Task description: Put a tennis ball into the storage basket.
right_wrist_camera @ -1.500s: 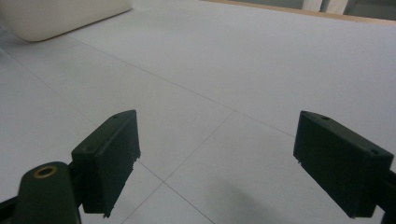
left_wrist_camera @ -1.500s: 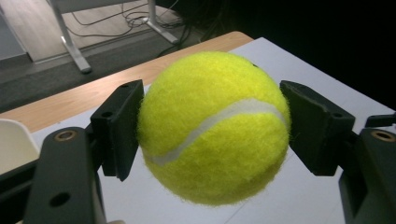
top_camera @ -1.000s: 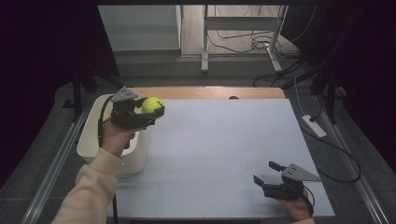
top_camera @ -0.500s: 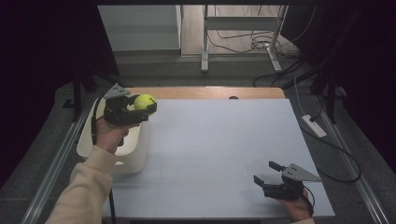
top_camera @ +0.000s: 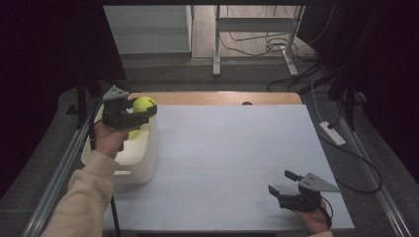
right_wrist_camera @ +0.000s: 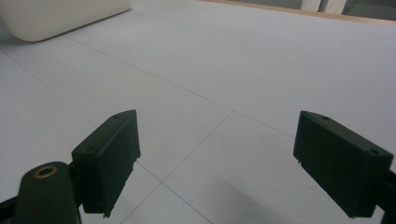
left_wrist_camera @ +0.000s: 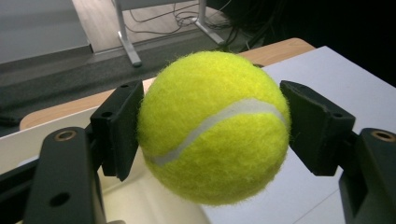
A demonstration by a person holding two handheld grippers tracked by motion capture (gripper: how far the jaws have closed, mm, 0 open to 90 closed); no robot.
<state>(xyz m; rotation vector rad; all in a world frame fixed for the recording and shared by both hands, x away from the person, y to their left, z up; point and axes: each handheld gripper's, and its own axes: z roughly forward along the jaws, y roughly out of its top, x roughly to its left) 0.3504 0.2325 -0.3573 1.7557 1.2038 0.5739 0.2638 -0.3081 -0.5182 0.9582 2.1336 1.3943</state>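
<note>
White bench (top_camera: pixel 227 148), dim room. Left gripper (top_camera: pixel 141 112) clamps a tennis ball (top_camera: pixel 144 104) (seam visible) above the white bin (top_camera: pixel 143 163) at bench's left edge. Right gripper (top_camera: pixel 284 185) empty, jaws wide apart, near corner.

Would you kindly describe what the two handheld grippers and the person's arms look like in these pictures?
Both tools are black. The left gripper carries a grey three-cornered plate on top and trails a black cable. The right gripper bears the same grey plate, with a cable at its wrist. Each has two blocky rectangular black jaws with small screw holes, on arms with brass-ringed pivots. The left forearm wears a cream long sleeve.
</note>
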